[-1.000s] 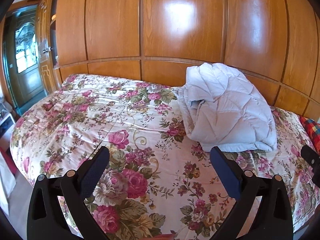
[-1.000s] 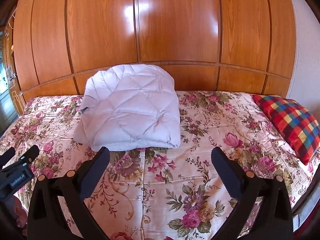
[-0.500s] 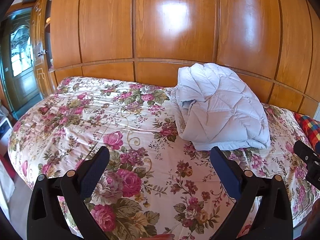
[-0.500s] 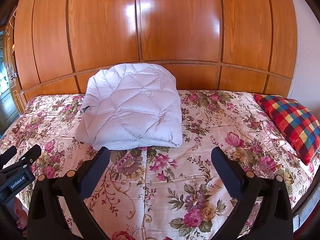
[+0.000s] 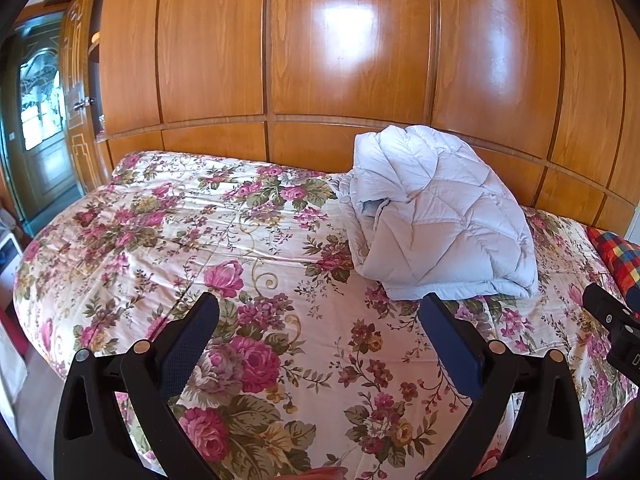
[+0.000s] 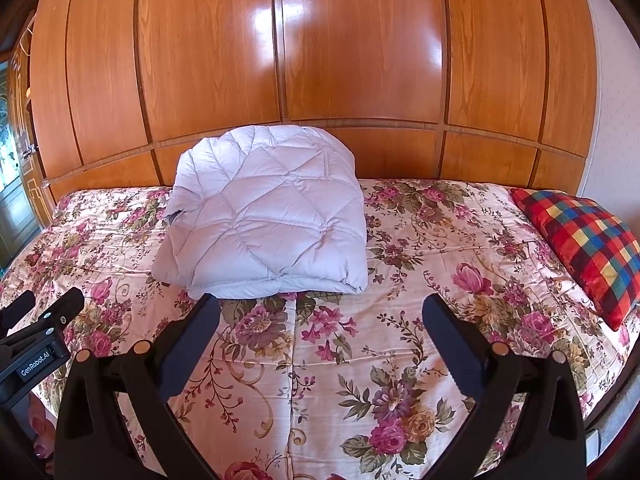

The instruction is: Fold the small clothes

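A pale quilted puffy garment lies folded into a thick bundle on the floral bedspread, against the wooden headboard. In the right wrist view the bundle sits left of centre. My left gripper is open and empty, hovering above the bedspread short of the bundle and to its left. My right gripper is open and empty, just in front of the bundle's near edge. The right gripper's body shows at the right edge of the left wrist view; the left gripper's body shows at the left edge of the right wrist view.
A glossy wooden panelled wall rises behind the bed. A red checked cushion lies at the bed's right end. A door with glass stands beyond the bed's left end, with floor below it.
Both views have shifted slightly. The bundle sits a little lower and further left in the left wrist view. Both grippers stay open and empty.
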`<state>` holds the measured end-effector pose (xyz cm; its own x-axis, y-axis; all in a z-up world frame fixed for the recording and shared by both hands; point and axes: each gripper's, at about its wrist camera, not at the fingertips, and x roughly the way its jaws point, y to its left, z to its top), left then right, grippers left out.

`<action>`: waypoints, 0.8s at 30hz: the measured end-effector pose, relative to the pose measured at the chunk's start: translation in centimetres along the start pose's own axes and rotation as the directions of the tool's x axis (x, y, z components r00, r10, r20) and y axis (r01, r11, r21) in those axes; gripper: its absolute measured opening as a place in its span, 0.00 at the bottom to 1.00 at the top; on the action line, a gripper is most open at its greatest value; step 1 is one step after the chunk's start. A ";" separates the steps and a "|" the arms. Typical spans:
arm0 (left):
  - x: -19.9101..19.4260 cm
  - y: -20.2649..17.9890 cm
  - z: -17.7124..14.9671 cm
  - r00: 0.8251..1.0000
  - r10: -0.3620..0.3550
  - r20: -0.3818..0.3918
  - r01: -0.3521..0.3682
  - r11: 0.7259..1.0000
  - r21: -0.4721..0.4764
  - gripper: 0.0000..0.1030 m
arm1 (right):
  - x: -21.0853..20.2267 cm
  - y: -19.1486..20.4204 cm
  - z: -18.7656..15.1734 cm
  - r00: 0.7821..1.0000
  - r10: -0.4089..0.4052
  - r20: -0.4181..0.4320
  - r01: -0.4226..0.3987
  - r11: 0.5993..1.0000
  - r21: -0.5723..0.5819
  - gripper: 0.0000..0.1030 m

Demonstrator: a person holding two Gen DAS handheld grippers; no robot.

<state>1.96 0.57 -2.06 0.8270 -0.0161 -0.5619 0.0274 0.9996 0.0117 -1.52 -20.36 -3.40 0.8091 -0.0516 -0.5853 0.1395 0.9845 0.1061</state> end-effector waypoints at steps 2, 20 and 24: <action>0.0 0.0 0.0 1.000 0.002 0.000 -0.002 1.000 0.000 0.97 | 0.0 0.0 0.0 1.000 0.002 0.000 -0.002 1.000 -0.001 0.98; -0.1 -0.1 -0.1 1.000 0.007 0.006 -0.007 1.000 -0.001 0.97 | 0.2 0.0 -0.1 1.000 0.003 -0.006 -0.003 1.000 -0.007 0.98; 0.0 -0.2 -0.1 1.000 0.004 0.005 -0.004 1.000 0.005 0.97 | 0.3 0.1 -0.1 1.000 0.004 -0.009 -0.004 1.000 -0.010 0.98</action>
<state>1.86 0.39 -2.15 0.8300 -0.0124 -0.5577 0.0267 0.9995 0.0177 -1.37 -20.29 -3.64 0.8044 -0.0464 -0.5922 0.1310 0.9863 0.1007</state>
